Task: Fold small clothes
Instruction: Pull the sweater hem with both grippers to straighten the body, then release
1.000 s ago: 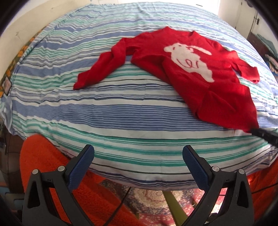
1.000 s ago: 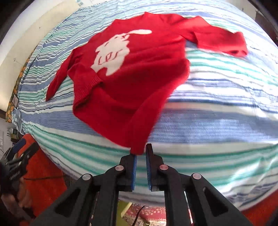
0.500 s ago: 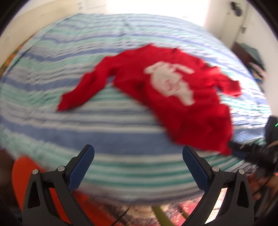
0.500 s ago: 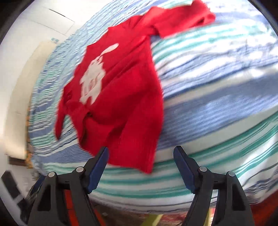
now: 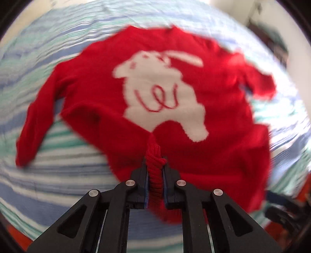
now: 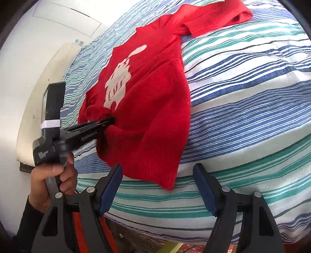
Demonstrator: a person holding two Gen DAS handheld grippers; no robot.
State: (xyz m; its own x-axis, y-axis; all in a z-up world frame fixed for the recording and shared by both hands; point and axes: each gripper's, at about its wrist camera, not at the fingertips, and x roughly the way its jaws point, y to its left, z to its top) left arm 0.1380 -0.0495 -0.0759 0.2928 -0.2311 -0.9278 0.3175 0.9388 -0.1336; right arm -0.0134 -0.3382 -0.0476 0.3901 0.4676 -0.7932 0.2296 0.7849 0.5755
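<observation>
On striped bedsheet (image 6: 243, 81): red knit sweater (image 6: 155, 101), front up, white animal motif (image 5: 161, 93) on the chest with red scribble lines across it. Spread near the bed's front edge; hem corner reaching toward the edge, one sleeve (image 5: 33, 124) trailing out to the left in the left wrist view, other sleeve (image 6: 215, 17) lying off toward the far side in the right wrist view. Lower side edge bunched into a ridge of knit.

Left gripper (image 5: 155, 186): jaws just closed, now clamped on that bunched ridge of sweater; fabric squeezed between the blue pads. Seen from the right wrist as a black tool (image 6: 91, 128) pressed into the garment's side, held in a hand (image 6: 50, 181) with a dark sleeve (image 6: 29, 227).

Right gripper (image 6: 157, 190): jaws wide apart after opening, nothing between the pads; hem corner lying just beyond them, not touched.

Sheet: blue, green and white stripes, thin dark lines. Beyond the bed: cream headboard panel (image 6: 38, 93), white wall. Below the bed edge: orange fabric (image 6: 85, 229). Left wrist view blurred.
</observation>
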